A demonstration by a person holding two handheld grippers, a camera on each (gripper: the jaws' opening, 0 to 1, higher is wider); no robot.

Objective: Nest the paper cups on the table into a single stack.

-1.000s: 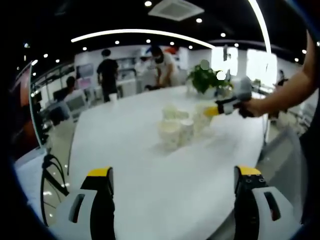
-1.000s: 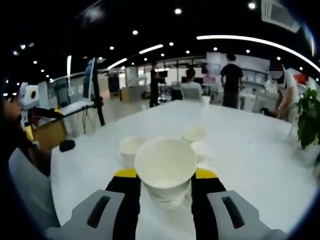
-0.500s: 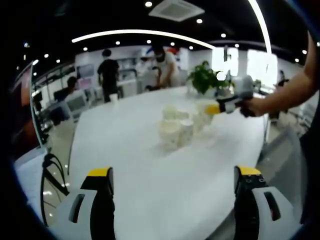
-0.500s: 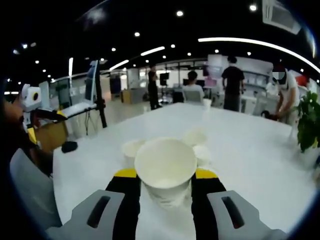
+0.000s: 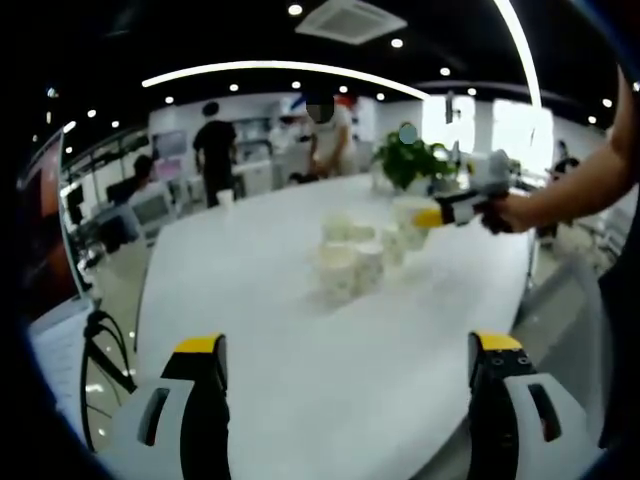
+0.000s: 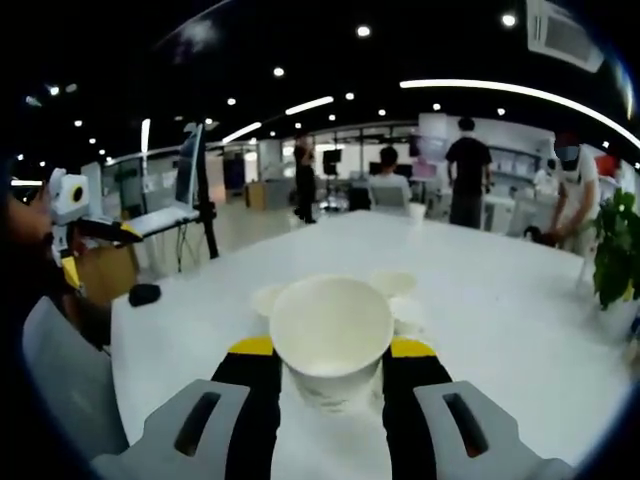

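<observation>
The step in hand looks like the carry: the right gripper (image 6: 330, 372) is clamped on a paper cup (image 6: 331, 335), its jaws pressed against the cup's two sides just below the rim, the open mouth upright and facing the camera. In the left gripper view the same gripper (image 5: 432, 217) shows held above the white table (image 5: 300, 340) on the person's outstretched arm, with the held cup (image 5: 412, 213) raised just beside the cluster of loose cups (image 5: 352, 258). That cluster stands near the middle of the tabletop, toward its far end, well back from the near edge; in the right gripper view a few of its rims (image 6: 390, 285) peek out behind the held cup. The next move, as I judge it, calls for centring the held cup over one of the standing cups and lowering it straight in, keeping it level so the rims do not catch. The left gripper (image 5: 350, 400) hangs over the near edge with its jaws spread wide, gripping nothing and touching nothing.
</observation>
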